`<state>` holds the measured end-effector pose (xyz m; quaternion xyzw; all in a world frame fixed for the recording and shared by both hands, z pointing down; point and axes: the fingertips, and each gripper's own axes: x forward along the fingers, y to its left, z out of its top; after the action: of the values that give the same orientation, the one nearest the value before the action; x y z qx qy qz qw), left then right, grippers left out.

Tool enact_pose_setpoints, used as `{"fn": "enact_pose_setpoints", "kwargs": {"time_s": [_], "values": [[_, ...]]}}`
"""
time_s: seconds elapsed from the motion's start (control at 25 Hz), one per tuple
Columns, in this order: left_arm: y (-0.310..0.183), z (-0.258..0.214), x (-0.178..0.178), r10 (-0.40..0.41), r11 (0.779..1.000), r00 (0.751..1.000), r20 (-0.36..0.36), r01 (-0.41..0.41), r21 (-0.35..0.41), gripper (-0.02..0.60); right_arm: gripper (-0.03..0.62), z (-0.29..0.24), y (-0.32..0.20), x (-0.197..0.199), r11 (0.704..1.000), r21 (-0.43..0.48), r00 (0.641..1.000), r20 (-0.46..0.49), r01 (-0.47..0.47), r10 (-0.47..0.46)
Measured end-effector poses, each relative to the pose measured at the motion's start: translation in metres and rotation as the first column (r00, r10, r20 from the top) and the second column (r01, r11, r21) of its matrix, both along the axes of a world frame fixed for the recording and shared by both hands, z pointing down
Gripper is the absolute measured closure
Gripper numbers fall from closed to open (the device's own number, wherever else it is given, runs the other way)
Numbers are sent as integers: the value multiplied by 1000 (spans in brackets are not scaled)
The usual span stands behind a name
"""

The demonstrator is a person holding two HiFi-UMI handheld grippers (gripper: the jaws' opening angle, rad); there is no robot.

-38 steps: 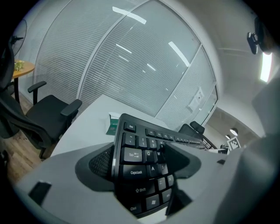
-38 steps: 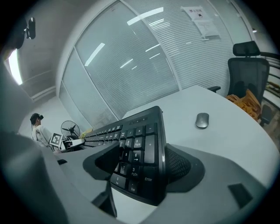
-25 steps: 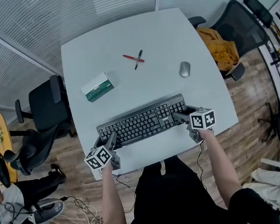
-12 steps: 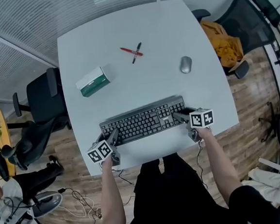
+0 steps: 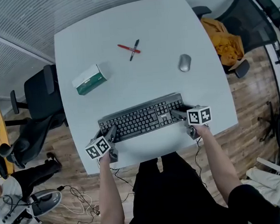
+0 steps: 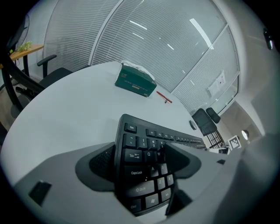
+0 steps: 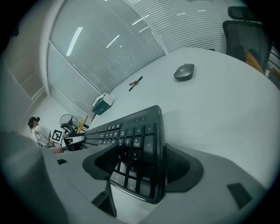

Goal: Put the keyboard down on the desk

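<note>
1. Two grippers share the load: the left gripper (image 5: 111, 133) is clamped on the left end of the keyboard (image 5: 141, 117), and the right gripper (image 5: 177, 115) is clamped on its number-pad end.
2. It lies across the near part of the desk (image 5: 142, 82), close to the front edge; whether it touches the top I cannot tell.
3. Letting go of one end first would likely drop or twist it.
4. Set too near that edge, it could tip off toward the person.
5. The mouse (image 5: 185, 62) sits well apart, so it poses little risk.
</note>
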<state>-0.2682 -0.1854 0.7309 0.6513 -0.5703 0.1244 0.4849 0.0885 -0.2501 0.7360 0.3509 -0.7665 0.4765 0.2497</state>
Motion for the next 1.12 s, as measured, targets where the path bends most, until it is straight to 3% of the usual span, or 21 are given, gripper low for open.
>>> {"fn": "enact_pose_setpoints", "kwargs": {"time_s": [0.24,0.52,1.12], "values": [[0,3,1,-3,1000,1000,13,3,-13,244,262,3,0,2,1000,-3,999,-45,29,-29],[0,0,1,22,1000,999,37,-22,3,244,276,6,6,8,986,5,968,-189,168,-164],[8,7,3,19,1000,997,71,-18,-23,242,293,8,6,10,992,9,977,-178,124,-120]]}}
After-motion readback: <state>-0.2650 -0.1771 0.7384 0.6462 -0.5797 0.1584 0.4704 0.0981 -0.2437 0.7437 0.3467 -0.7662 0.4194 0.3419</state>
